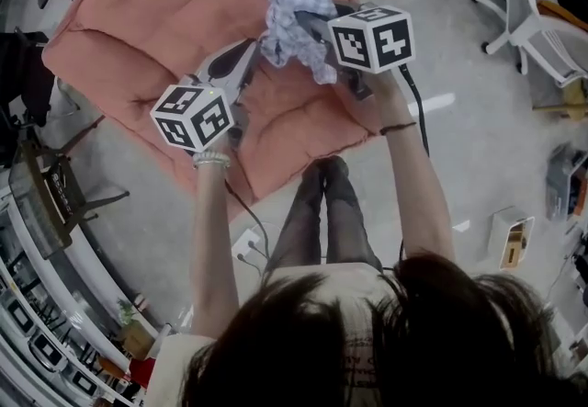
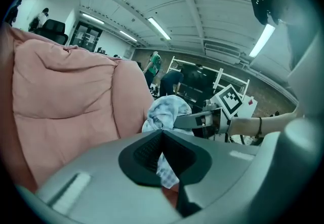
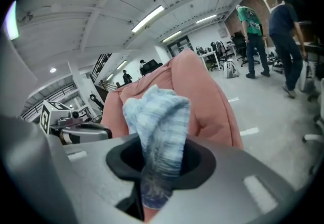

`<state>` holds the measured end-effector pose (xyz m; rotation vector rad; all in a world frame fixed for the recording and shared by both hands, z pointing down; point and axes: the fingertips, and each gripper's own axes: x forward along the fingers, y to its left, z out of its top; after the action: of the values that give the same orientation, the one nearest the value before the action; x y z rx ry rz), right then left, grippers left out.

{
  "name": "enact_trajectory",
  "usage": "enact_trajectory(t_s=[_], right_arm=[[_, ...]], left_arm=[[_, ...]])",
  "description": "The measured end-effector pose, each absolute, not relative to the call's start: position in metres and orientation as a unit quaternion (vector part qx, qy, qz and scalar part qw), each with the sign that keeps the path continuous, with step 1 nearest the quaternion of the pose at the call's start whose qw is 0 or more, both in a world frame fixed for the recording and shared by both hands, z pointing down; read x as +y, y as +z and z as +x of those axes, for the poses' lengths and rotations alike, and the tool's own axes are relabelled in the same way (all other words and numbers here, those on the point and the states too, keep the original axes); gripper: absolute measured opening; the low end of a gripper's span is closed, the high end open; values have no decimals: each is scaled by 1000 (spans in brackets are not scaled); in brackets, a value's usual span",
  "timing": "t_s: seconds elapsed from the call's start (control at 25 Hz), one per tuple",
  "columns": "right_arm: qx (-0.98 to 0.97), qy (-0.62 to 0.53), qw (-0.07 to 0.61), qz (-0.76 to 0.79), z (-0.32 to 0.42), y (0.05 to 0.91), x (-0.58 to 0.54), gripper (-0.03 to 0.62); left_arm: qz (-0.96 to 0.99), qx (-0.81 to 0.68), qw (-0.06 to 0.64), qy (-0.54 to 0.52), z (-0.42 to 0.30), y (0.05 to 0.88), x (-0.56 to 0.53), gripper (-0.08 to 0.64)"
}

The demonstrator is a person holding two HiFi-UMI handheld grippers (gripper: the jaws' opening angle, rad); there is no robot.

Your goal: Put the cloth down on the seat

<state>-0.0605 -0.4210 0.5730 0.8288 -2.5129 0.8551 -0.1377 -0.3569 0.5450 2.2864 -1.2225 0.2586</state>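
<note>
A grey workshop floor under ceiling strip lights holds a wide pink padded seat point(image 1: 175, 15), whose top and left edges run out of the head view.

The left claw point(image 1: 258, 45) sits over the seat's middle. Its jaws are pressed together on a thin corner of the checked blue-and-white cloth point(image 1: 296, 21). In the left gripper view, this claw point(image 2: 162, 141) pinches a narrow strand. The strand's end hangs below the pads, and its tip is lost behind the claw's body. Left of the claw there is broad bare cushion point(image 2: 66, 106). Below and left of its marker cube point(image 1: 193, 117), the seat ends and open floor begins.

The cloth bunches between the two claws, just ahead of both. Whether its lowest fold touches the cushion cannot be told.

The right claw point(image 1: 305, 22) comes in from the other side, and its jaws are clamped on a thick wad. The right gripper view shows this claw point(image 3: 158, 163) with cloth point(image 3: 159, 117) filling the gap between the jaws and spilling above and below them. The cloth covers most of the seat point(image 3: 215, 101) behind it.

Right of this claw the seat's edge falls away to clear floor. A white office chair point(image 1: 531, 17) stands well apart, and two people point(image 3: 253, 28) stand far off. The person's legs hide part of the seat's near edge.
</note>
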Motion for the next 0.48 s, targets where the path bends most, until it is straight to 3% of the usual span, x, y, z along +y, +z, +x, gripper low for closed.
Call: enact_trajectory(t_s=[0.48], right_arm=[[-875, 298, 233, 302, -74, 647, -432, 120]], left_arm=[[842, -449, 281, 108, -149, 607, -368, -2]])
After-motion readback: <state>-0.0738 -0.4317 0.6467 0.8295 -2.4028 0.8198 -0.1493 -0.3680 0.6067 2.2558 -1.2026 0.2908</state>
